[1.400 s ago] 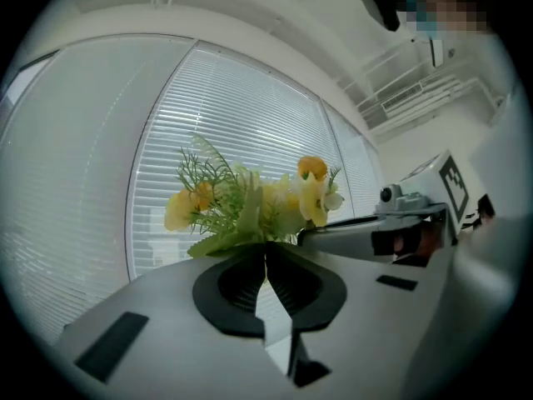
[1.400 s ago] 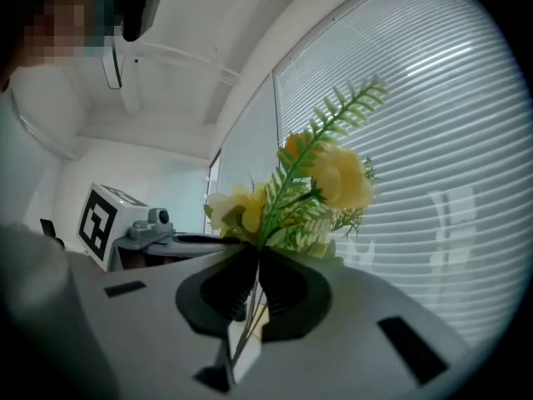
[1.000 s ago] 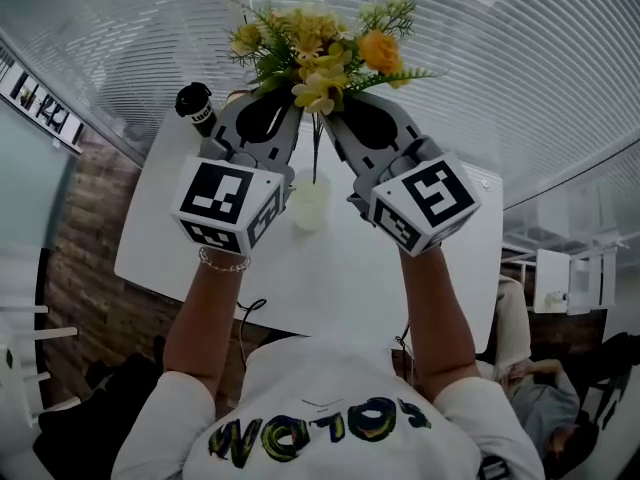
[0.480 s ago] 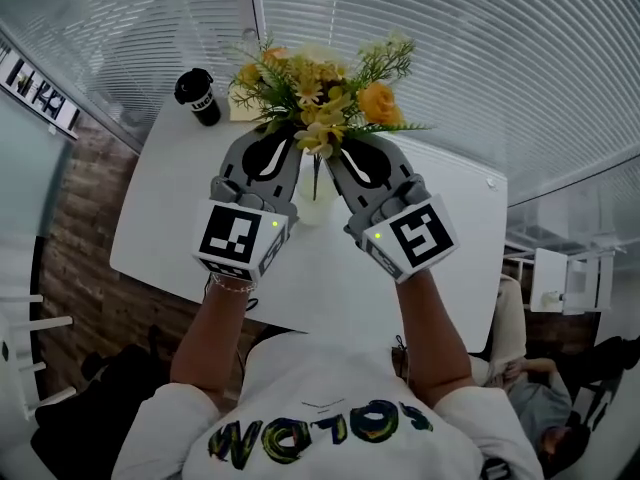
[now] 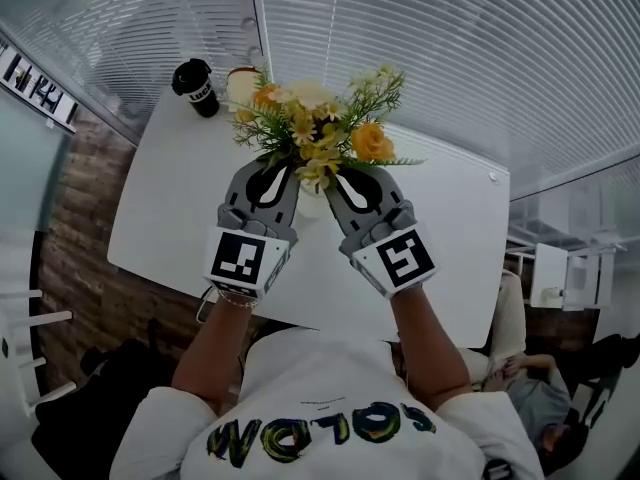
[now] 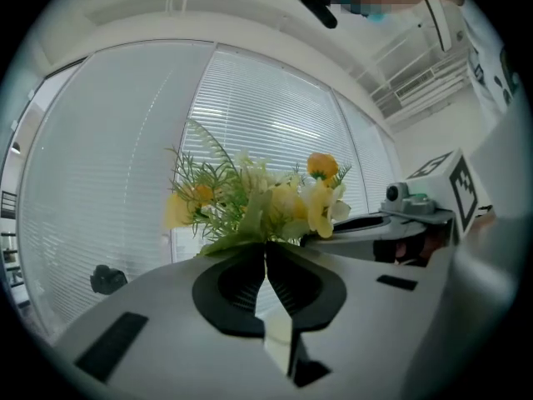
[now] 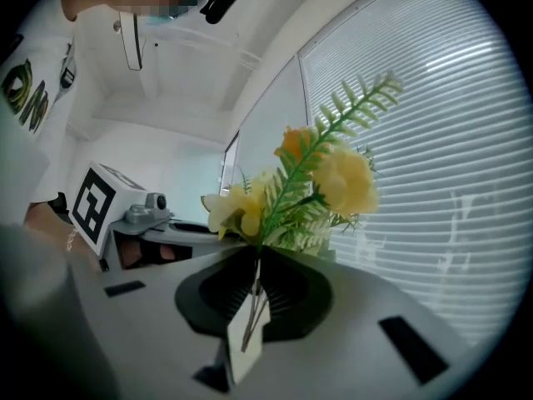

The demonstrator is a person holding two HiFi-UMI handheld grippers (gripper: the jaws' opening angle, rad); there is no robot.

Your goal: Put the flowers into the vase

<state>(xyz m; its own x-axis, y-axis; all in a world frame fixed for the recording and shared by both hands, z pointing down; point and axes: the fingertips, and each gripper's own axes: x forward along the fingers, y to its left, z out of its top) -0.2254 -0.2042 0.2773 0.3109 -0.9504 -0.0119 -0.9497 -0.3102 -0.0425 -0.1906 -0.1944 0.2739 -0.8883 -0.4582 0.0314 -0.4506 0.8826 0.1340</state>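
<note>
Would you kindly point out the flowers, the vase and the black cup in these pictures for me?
flowers point(image 5: 318, 133), head view, on the yellow blooms at the middle of the bunch.
vase point(image 5: 311, 204), head view, on its pale wall just below the blooms.
black cup point(image 5: 195, 80), head view, on its dark lid.

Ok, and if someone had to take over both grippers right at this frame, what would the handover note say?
Grippers: the left gripper is shut on the flowers. The right gripper is shut on them too, with thin stems showing in its grip. The two sit side by side.
Things: the flowers are held over the white vase, which stands on the table between the grippers and is mostly hidden by them.
Done: the flowers are picked up and lined up above the vase.
Left: it cannot be seen whether the stem ends are in the vase mouth. Probably lower them in, open both grippers and withdraw.
</note>
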